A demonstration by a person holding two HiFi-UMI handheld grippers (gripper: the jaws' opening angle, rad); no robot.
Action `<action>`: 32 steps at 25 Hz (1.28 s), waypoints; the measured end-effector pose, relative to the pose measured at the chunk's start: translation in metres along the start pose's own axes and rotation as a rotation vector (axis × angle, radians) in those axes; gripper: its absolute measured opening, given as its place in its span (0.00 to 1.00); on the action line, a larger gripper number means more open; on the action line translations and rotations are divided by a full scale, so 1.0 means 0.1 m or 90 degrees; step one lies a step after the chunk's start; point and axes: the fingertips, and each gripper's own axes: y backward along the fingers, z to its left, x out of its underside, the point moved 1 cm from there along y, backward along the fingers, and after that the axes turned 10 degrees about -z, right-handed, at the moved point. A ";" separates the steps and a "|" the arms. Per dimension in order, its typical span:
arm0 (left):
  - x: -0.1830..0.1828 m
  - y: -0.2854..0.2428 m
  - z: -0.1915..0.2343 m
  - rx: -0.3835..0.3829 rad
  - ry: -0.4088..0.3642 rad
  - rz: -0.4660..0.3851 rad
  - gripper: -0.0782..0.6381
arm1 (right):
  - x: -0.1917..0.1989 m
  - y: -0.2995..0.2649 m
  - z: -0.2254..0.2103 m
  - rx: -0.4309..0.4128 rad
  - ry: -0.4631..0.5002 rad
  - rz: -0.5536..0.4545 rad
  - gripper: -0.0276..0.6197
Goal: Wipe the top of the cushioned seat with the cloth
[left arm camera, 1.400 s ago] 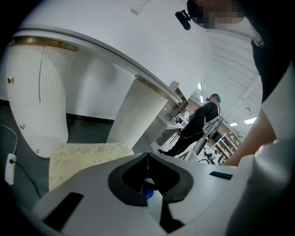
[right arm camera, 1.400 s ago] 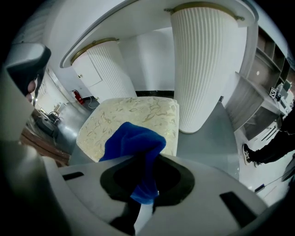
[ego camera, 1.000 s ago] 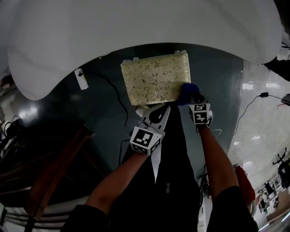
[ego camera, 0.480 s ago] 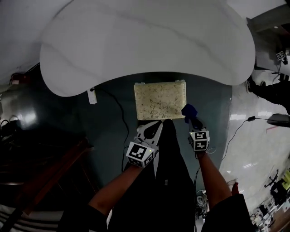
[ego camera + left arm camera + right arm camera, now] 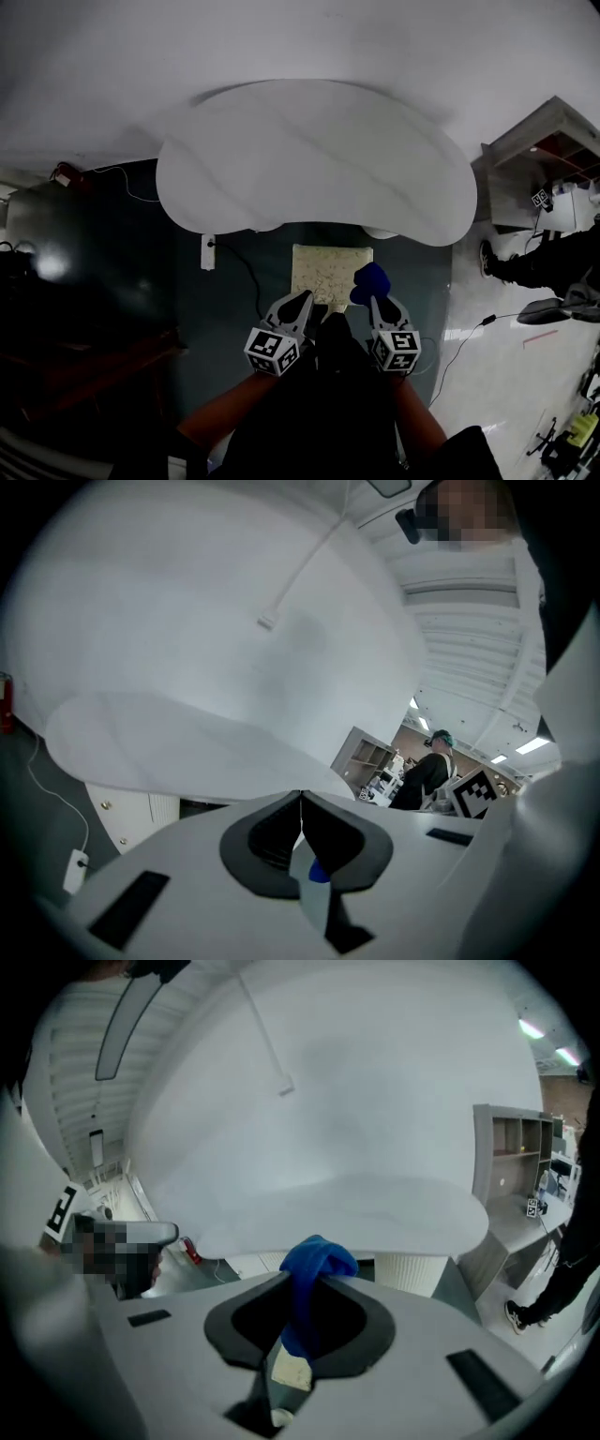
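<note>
The cushioned seat, pale with a leafy pattern, stands on the dark floor just in front of us. Its far edge reaches the rim of the big white table. The blue cloth is over the seat's right near corner, and from the head view we cannot tell if it touches the cushion. It looks lifted off.

The right gripper has its jaws pressed together on the cloth, which sticks out past the tips as a small bunch. The left gripper is beside it at the seat's near edge. Its jaws are closed on each other with nothing between them.

We judge that most of the top is not yet wiped. Some things could go wrong from here:
- The bunch is small, so the hard jaw tips may scrape the fabric instead of the cloth.
- Friction may pull the cloth out of the grip.
- The seat may slide on the smooth floor (nothing steadies it).
- A long stroke forward may hit the table rim.
</note>
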 end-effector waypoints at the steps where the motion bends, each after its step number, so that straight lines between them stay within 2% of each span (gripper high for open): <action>1: -0.19 0.04 -0.02 -0.004 -0.005 -0.018 0.13 | -0.25 0.04 0.13 -0.005 0.003 -0.022 0.17; 4: -0.72 0.16 -0.05 -0.022 -0.028 -0.067 0.13 | -0.89 0.19 0.56 -0.033 0.031 -0.094 0.17; 8: -1.34 0.27 -0.09 -0.045 -0.058 -0.128 0.13 | -1.57 0.36 1.03 -0.070 0.080 -0.180 0.17; 11: -1.70 0.32 -0.18 -0.041 -0.079 -0.171 0.13 | -1.98 0.41 1.27 -0.114 0.063 -0.217 0.17; 14: -1.92 0.35 -0.23 -0.042 -0.073 -0.199 0.13 | -2.27 0.40 1.43 -0.146 0.061 -0.245 0.17; 19: -2.16 0.27 -0.36 -0.048 -0.110 -0.221 0.13 | -2.49 0.31 1.46 -0.139 0.116 -0.268 0.17; 24: -2.29 0.17 -0.43 -0.068 -0.125 -0.241 0.13 | -2.60 0.25 1.45 -0.165 0.115 -0.269 0.17; 28: -2.32 0.17 -0.50 -0.073 -0.144 -0.265 0.13 | -2.68 0.28 1.49 -0.193 0.145 -0.286 0.17; 32: -2.31 0.20 -0.58 -0.078 -0.142 -0.272 0.13 | -2.77 0.35 1.53 -0.201 0.130 -0.301 0.17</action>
